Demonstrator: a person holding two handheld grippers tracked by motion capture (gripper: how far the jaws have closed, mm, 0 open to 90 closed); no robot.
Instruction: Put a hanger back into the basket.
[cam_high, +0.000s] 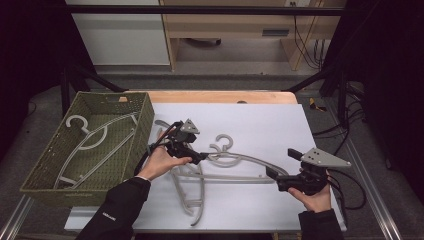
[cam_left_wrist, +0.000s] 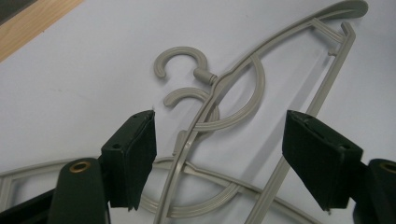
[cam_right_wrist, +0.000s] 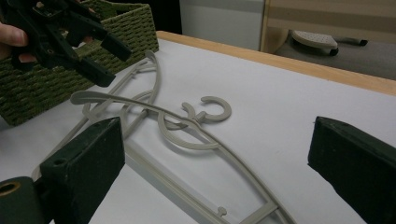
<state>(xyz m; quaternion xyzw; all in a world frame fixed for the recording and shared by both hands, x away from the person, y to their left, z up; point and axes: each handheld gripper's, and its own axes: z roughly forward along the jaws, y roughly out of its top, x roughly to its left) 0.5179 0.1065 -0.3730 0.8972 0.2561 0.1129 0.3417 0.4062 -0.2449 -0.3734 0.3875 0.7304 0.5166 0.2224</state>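
Grey plastic hangers (cam_high: 240, 160) lie crossed in a pile on the white mat, their hooks (cam_high: 223, 142) near the middle. My left gripper (cam_high: 197, 156) hovers over the left part of the pile. In the left gripper view its jaws (cam_left_wrist: 226, 161) stand open, with the neck of one hanger (cam_left_wrist: 243, 70) running between them and neither pad touching it. My right gripper (cam_high: 282, 164) is open at the right end of the long hanger. The right gripper view shows that hanger (cam_right_wrist: 205, 140) ahead of the open jaws (cam_right_wrist: 219, 172), and the left gripper (cam_right_wrist: 108, 63) farther off.
A green woven basket (cam_high: 142, 125) stands at the left edge of the table with one grey hanger (cam_high: 95, 137) inside. Another hanger (cam_high: 192, 195) lies toward the front edge. Bare white mat (cam_high: 270, 120) stretches behind the pile. A wooden table edge (cam_high: 220, 96) runs along the back.
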